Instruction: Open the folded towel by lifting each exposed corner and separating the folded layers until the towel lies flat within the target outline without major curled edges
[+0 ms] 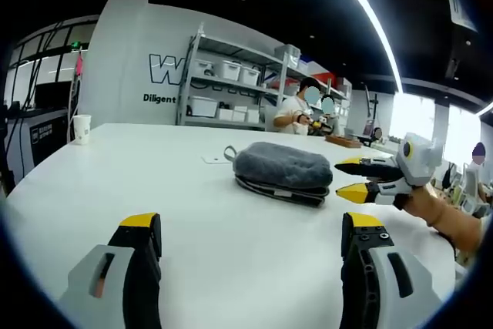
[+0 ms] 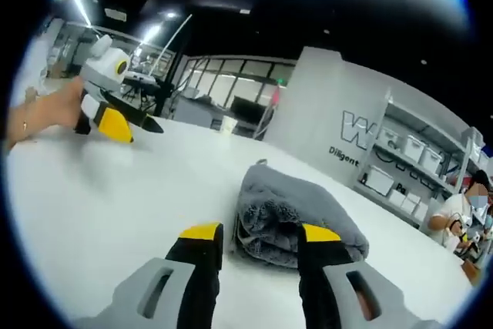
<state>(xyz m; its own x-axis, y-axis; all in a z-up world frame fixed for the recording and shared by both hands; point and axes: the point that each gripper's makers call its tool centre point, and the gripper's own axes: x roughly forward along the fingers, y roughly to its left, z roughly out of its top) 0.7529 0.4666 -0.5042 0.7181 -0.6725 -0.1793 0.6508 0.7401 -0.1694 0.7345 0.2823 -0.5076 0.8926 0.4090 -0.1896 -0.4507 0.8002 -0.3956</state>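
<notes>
Your folded grey towel (image 2: pixel 296 217) lies on the white table (image 1: pixel 115 182), just ahead of your right gripper (image 2: pixel 258 236), jaws moderately parted and empty. Your left gripper (image 1: pixel 250 229) (wide open, holding nothing) sits well back. The towel's long axis runs away from the right gripper, hanging loop at its far end.

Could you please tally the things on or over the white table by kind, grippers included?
Towel: 1
Paper cup: 1
Grippers: 2, left gripper and right gripper
Total: 4, all on or over the table.
</notes>
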